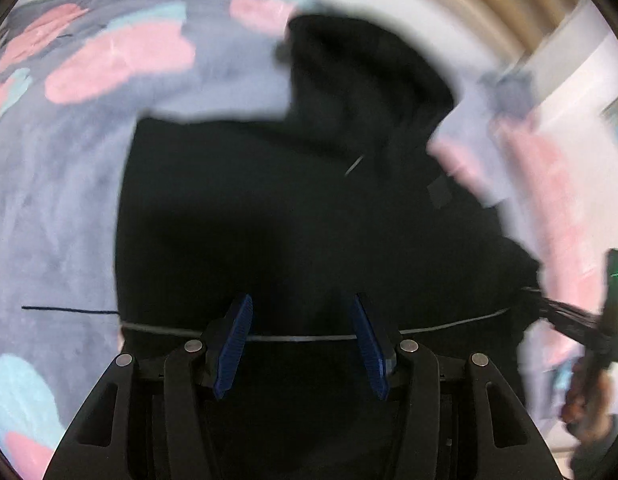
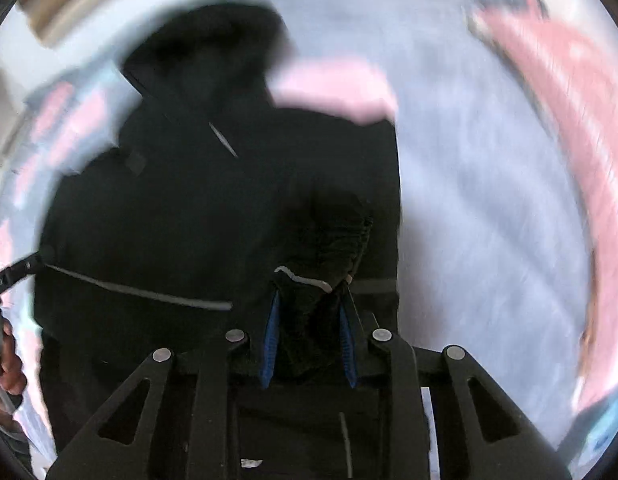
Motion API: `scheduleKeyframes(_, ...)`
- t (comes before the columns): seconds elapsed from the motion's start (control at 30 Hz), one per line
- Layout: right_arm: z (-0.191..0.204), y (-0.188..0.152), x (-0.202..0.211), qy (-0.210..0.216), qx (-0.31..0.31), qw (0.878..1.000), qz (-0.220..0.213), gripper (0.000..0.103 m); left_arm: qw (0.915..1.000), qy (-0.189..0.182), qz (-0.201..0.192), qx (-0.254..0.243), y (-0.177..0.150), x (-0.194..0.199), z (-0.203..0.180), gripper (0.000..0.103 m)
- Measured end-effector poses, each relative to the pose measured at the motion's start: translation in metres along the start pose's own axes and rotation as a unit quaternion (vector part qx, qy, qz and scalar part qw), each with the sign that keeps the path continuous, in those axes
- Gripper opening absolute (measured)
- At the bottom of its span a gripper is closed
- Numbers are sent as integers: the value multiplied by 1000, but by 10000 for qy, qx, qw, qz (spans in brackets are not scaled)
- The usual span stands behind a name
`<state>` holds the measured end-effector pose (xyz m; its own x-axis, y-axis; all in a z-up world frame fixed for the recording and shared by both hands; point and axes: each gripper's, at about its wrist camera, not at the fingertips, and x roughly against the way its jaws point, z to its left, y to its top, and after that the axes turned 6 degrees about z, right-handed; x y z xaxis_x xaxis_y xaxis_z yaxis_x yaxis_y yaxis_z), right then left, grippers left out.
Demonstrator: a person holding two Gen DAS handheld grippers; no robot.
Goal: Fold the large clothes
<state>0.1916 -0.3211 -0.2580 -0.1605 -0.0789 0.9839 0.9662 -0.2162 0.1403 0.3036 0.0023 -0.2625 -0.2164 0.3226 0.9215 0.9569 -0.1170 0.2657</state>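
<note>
The black hooded jacket (image 1: 309,200) lies spread on a blanket (image 1: 69,200) patterned in grey-lilac, pink and pale blue; whether a bed or the floor lies under the blanket cannot be told. The jacket looks soft and limp, with some bulk, so it should drape and sag from wherever it is lifted instead of keeping a shape. It is probably light enough for one grip, though a single pinch would let the rest trail. Hems, cuffs and the band with the thin grey stripe (image 1: 301,338) look like the firmest places to hold, since the cloth is doubled there. The smooth middle panel would likely slip or bunch.

In the left wrist view, the left tongs (image 1: 301,350) stand about half open just above the jacket's lower part, over the grey stripe. Nothing is between the blue pads (image 1: 233,352), and they appear to press on no cloth.

On the jacket's right side, the right tongs (image 2: 309,340) are drawn in narrow around a gathered wad of black cloth with a curl of grey piping (image 2: 305,278). The pads press on this fold from both sides, so part of the jacket is gripped. Both views are smeared with blur, so fine contact is hard to judge.
</note>
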Motion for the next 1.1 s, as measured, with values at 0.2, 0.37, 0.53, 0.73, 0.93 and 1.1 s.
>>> scheduleKeyframes(0.2,-14,-7,-16,175,-24,9997,175,32,10000,63,28,16,0,-17,7,52)
scheduleKeyframes(0.37,-11,-1,47,163,-8,9993,-325,54,9988,-467,-115,-111,1,18,3,53)
scheduleKeyframes(0.53,46,26,72,88,719,9931,-920,61,9981,-471,-381,95,22,37,3,53)
scheduleKeyframes(0.73,82,52,-4,-585,1105,9907,-532,61,9985,160,-333,397,36,9,13,53)
scheduleKeyframes(0.93,72,53,-40,-822,928,9923,-10,62,9941,147,266,1037,44,-32,46,52)
scheduleKeyframes(1.1,54,47,0,-430,803,9958,-133,60,9972,76,66,736,42,-2,28,53)
